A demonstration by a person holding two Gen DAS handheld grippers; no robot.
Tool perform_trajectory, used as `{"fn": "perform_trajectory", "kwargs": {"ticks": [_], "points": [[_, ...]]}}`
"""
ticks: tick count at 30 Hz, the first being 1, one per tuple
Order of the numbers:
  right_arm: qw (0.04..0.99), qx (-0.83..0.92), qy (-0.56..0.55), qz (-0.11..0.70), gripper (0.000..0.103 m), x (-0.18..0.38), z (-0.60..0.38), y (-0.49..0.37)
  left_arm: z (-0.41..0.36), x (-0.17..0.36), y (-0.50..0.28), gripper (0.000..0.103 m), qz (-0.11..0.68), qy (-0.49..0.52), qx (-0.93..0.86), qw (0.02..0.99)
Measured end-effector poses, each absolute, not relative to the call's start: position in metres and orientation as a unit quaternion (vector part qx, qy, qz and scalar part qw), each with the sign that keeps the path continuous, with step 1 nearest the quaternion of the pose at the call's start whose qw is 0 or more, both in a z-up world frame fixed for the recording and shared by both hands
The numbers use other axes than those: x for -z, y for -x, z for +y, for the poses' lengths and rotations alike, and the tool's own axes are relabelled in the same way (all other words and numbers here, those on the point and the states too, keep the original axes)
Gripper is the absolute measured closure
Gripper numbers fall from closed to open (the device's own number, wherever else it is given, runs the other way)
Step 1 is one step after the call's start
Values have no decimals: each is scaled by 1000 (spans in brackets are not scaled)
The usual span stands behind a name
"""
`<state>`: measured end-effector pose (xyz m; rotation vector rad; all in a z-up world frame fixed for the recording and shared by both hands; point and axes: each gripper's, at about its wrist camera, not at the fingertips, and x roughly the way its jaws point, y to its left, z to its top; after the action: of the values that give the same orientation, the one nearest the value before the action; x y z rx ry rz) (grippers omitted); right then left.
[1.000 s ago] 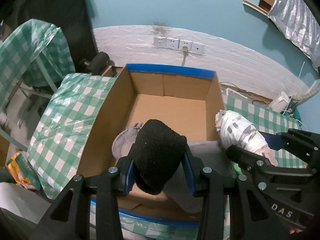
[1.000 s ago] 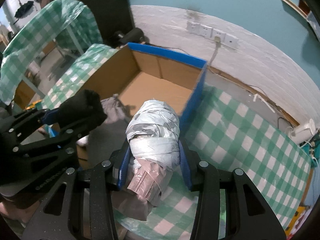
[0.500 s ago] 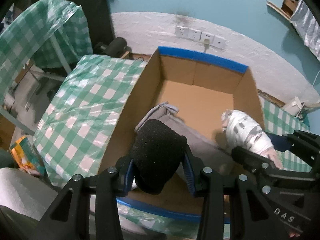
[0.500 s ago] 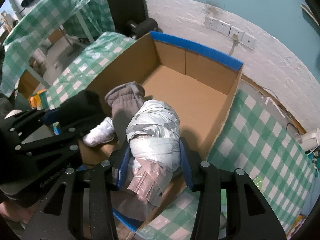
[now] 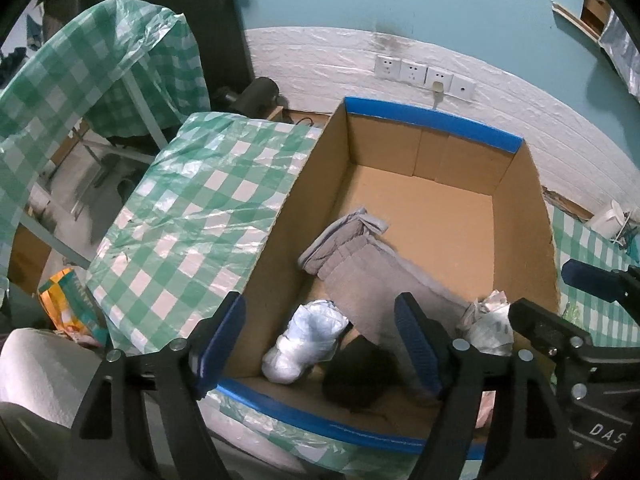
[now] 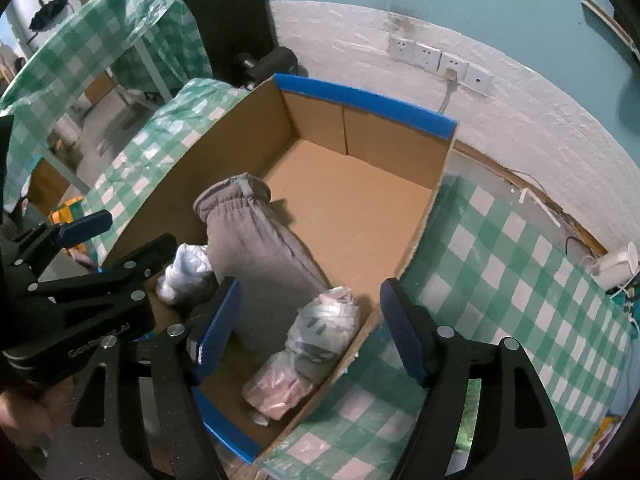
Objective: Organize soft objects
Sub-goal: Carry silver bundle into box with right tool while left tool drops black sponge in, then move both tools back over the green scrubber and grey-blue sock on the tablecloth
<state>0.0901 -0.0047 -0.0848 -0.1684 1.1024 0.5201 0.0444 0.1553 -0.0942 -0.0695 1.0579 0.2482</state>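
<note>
Grey fleece trousers (image 6: 260,256) lie folded along the floor of the cardboard box (image 5: 424,148), waistband toward the far wall, and around their near end sit three smaller soft things: a black bundle (image 5: 356,372) by the near wall, a pale plastic-wrapped bundle (image 5: 308,340) beside it toward the left corner, and a white-and-pink wrapped bundle (image 6: 316,344) against the right wall. All of it looks light and yielding; the fleece should give under the pads and hold by friction, best taken across a folded thickness, not by a loose edge. The two wrapped bundles probably slide, since the film is glossy and crinkled, so a grip around the fattest part of each would be safer than one on the trailing plastic. Nothing here looks fragile. The left gripper (image 5: 320,348) hangs over the near left corner with its jaws spread and empty; the right gripper (image 6: 310,328) hangs over the near right corner, likewise spread, holding nothing. Writing is scarce: "DAS" shows in white on the right gripper's body in the left view, and a longer white mark on the left gripper's body in the right view is too blurred to read. An orange-and-green packet (image 5: 68,304) lies below the checked tablecloth (image 5: 208,208), its print illegible.
</note>
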Motion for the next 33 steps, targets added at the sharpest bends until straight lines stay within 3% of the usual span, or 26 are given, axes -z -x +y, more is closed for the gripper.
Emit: {"fn": "perform_trajectory", "kwargs": {"ticks": [12,33], "points": [[828,-232,67,505,30,73,-28,-87,139,81,-42,23,487,52,-81,868],[849,-177,42,497,30,62,-107,-76,57,67,-48,21,475,-3,-13,880]]}}
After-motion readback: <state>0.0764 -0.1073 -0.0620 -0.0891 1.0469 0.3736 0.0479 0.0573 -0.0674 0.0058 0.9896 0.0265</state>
